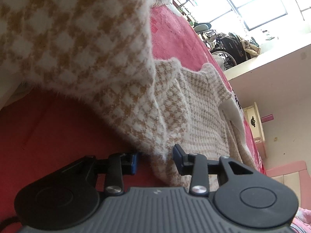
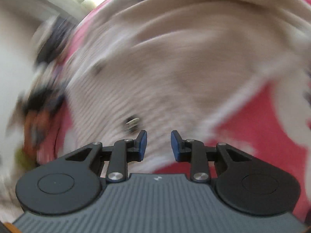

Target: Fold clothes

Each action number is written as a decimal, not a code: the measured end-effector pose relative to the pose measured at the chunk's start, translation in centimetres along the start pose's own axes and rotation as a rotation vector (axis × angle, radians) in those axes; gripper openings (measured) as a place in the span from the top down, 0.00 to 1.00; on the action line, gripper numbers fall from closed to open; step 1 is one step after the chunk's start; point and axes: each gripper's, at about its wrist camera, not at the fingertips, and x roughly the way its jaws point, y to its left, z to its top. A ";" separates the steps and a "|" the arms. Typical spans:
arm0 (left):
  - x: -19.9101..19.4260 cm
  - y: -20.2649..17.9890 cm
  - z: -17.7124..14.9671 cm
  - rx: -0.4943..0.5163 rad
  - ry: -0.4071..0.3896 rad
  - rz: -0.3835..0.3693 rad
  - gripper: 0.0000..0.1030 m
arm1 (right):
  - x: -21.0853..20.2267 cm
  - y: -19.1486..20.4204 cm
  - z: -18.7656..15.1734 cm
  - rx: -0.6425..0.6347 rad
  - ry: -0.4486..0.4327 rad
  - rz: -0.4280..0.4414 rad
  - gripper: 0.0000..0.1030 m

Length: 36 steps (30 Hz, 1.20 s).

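- Straight ahead of the left gripper (image 1: pixel 155 160), the houndstooth sweater (image 1: pixel 108 62) lies on the red bedspread (image 1: pixel 48 136), one flap raised; its hem corner sits between the spread jaws, not pinched.
- From there its length runs away from them.
- Beyond the right gripper (image 2: pixel 158 145), also spread and holding nothing, is blurred knit; left looks nearer.

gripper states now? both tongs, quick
Left tongs: open, the houndstooth sweater edge between the fingers, not clamped.
Right tongs: open, holding nothing, over the sweater.

Both wrist views look closely along their fingers at one sweater (image 1: pixel 120 62) (image 2: pixel 165 58).
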 end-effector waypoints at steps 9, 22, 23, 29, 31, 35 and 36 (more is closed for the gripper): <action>-0.2 -0.1 -0.2 0.018 -0.005 0.007 0.62 | 0.9 -1.9 2.2 -0.032 -0.068 -0.024 0.60; -0.4 0.3 0.5 0.013 -0.016 -0.015 0.61 | 0.2 1.9 2.5 -0.378 -0.069 -0.143 0.97; -0.5 0.4 0.6 0.010 -0.021 -0.012 0.64 | -0.1 1.5 2.8 -0.373 -0.083 -0.164 0.97; -0.6 1.0 1.3 0.029 -0.028 -0.008 0.74 | 0.8 -0.4 3.4 -0.325 -0.068 -0.195 0.97; -1.0 0.5 1.3 0.074 -0.060 0.013 0.82 | 1.4 -0.5 2.9 -0.323 -0.056 -0.208 0.97; -2.6 -0.9 1.5 0.179 -0.122 0.010 0.88 | 0.8 0.6 3.3 -0.360 -0.101 -0.241 0.97; -2.7 -1.0 1.6 0.195 -0.133 0.016 0.88 | 0.6 0.8 3.3 -0.370 -0.114 -0.253 0.97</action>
